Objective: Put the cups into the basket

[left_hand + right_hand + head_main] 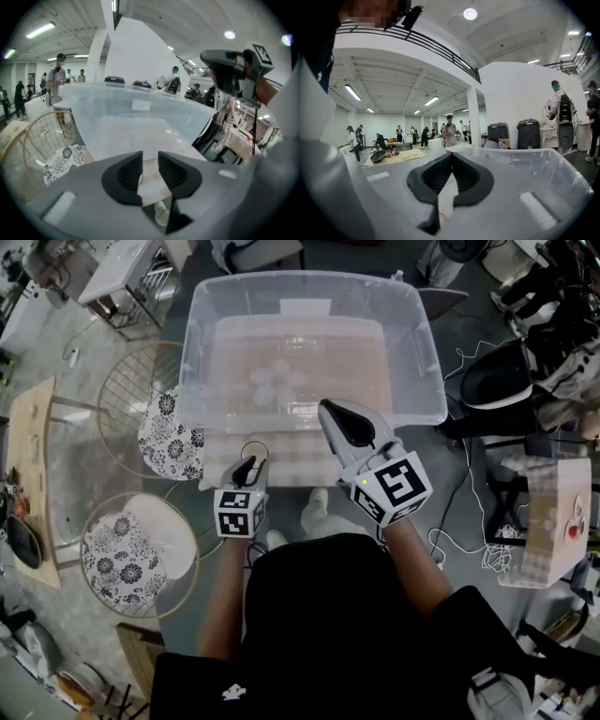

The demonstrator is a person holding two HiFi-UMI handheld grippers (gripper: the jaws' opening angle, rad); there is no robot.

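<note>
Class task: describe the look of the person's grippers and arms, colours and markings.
The left gripper and right gripper have pale grey shells and black ribbed pads, each with a white cube bearing black square markers. The person wears a black short-sleeved top.

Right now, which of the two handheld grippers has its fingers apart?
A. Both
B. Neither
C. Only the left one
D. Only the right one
C: in the left gripper view, the left gripper shows a clear gap between its black fingers. In the right gripper view, the right gripper has its fingers meeting at the tips.
</note>
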